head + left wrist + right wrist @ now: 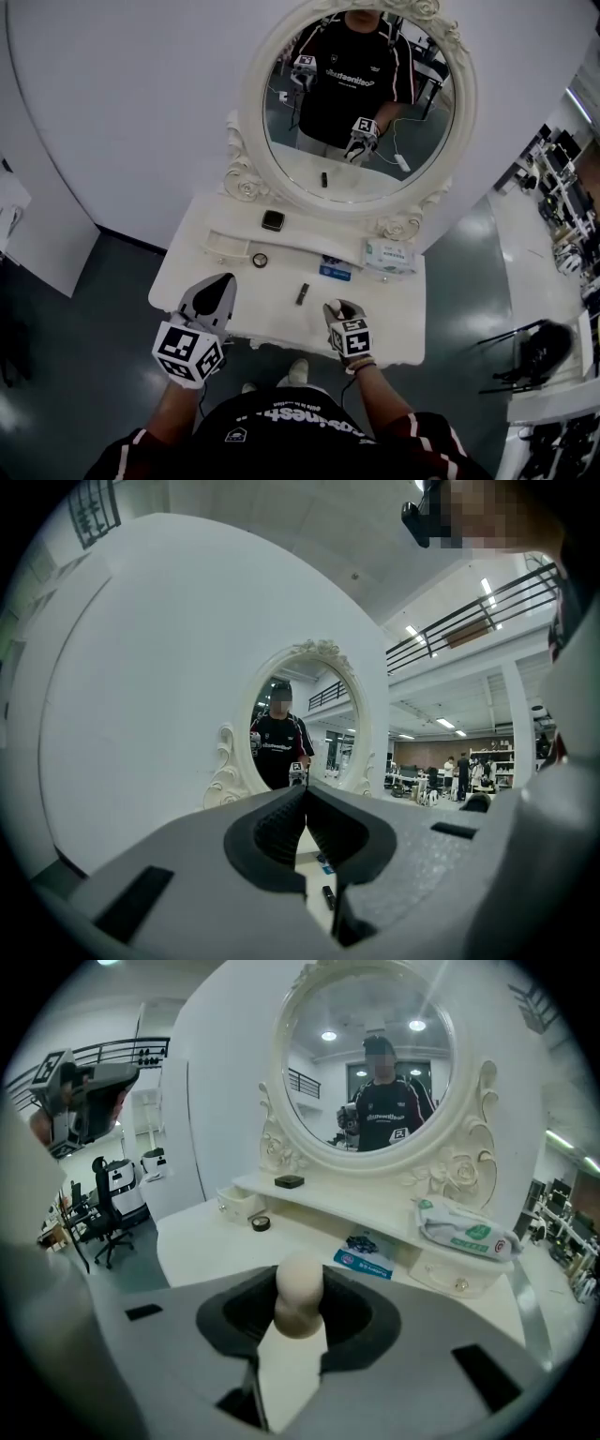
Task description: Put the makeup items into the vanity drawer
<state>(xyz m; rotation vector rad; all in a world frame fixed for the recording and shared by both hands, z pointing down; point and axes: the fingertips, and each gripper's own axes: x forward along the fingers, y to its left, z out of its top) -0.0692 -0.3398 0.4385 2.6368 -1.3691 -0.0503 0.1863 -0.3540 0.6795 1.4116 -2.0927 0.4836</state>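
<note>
Right gripper (300, 1286) fingers part-closed, clamping beige gourd-shaped makeup sponge (299, 1305) between them, above white desk (202, 1241). Left gripper (305, 797) fingers pressed together, empty; small black tube (328, 896) on desk beyond them.

White vanity (394, 309), right hand-held gripper (338, 313) clasping beige sponge (333, 306), left hand-held gripper (222, 280) alongside

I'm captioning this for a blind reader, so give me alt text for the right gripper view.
The right claw grips a beige makeup sponge above a white vanity top. Behind stand an ornate oval mirror reflecting the person, a blue packet and a pack of wipes.
</note>
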